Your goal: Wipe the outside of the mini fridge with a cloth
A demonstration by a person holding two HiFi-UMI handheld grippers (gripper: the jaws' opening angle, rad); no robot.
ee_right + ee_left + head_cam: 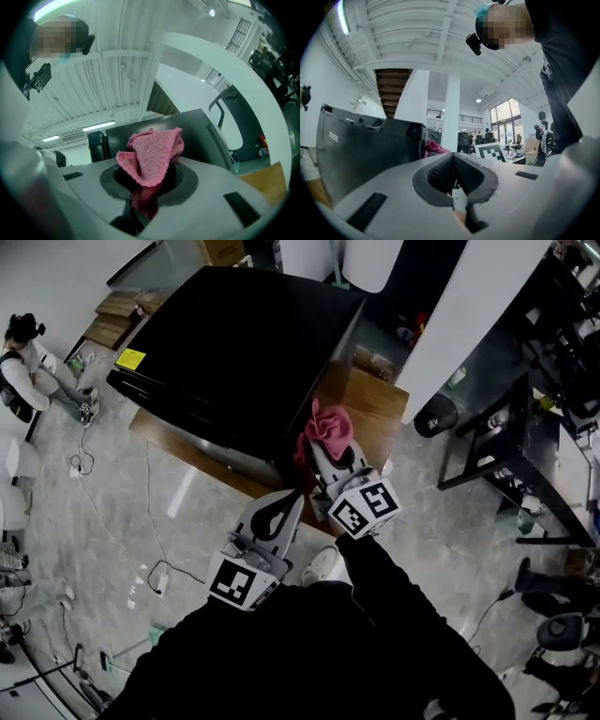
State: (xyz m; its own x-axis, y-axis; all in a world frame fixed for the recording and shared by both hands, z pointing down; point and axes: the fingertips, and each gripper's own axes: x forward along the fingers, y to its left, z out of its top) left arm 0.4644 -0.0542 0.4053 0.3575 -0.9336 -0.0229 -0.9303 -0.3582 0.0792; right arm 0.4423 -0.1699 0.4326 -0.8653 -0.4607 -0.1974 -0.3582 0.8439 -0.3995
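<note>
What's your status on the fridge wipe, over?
Right tongs shut on pink cloth, up at near corner of mini fridge. Left tongs shut, empty. Nothing blocking the fridge side.

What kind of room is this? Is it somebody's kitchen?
Probably not a kitchen: it looks like a big open office or workshop hall. Office chairs and tall white columns stand under a high ceiling, cables trail over the shiny floor, and the mini fridge sits on a wooden platform.
</note>
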